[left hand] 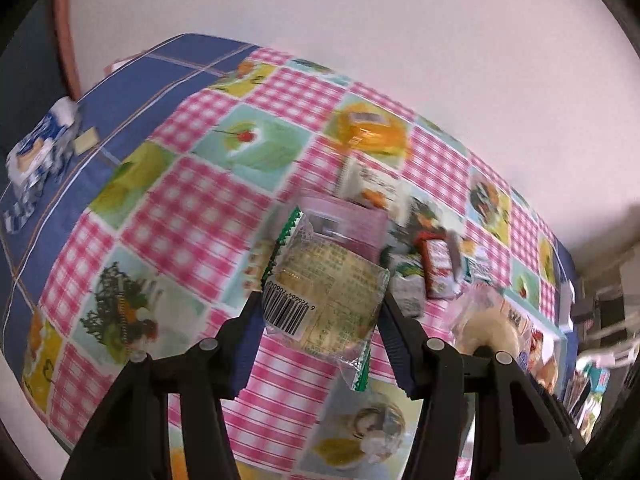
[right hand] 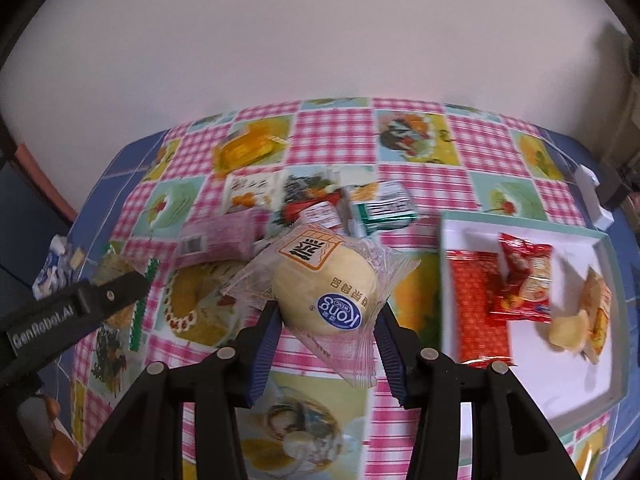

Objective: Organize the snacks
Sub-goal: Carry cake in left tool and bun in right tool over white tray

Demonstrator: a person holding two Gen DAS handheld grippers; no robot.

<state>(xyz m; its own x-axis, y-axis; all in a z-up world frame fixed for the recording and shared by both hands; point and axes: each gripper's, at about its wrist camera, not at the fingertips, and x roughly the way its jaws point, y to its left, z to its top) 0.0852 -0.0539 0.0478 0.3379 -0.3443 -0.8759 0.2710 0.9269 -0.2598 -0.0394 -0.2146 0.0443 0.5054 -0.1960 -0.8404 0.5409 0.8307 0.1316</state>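
Two wrist cameras look down along black two-finger tools at a surface (right hand: 336, 128) covered with a pink checked cloth printed with cakes and fruit.

The left hand-held gripper (left hand: 320, 304) is closed partway on a flat snack packet (left hand: 324, 300) in clear wrap with a green zigzag edge. A barcode and fine print face the camera. The blue ribbed pads press on its two sides, and the packet is lifted clear of the cloth. The same packet shows at the left of the right wrist view, partly hidden behind the left tool's black finger.

The right hand-held gripper (right hand: 326, 316) is also closed partway, gripping a round pale yellow bun (right hand: 324, 288) sealed in clear wrap with an orange label and a blue oval sticker. The pads squeeze its sides, and it too is held above the cloth.

Beyond both tools a loose pile of snacks (right hand: 304, 208) lies on the cloth: a pink packet, a white packet, a small red one and a green and silver one, touching or overlapping.

To the right sits a shallow white tray (right hand: 520, 228) with a pale green rim. Inside it lie a long red packet (right hand: 480, 304), a smaller red packet (right hand: 524, 284) overlapping it, and another clear-wrapped bun (right hand: 580, 320) near the tray's right wall.

A blue and white packet (left hand: 40, 148) lies well apart at the far left, on the blue cloth.
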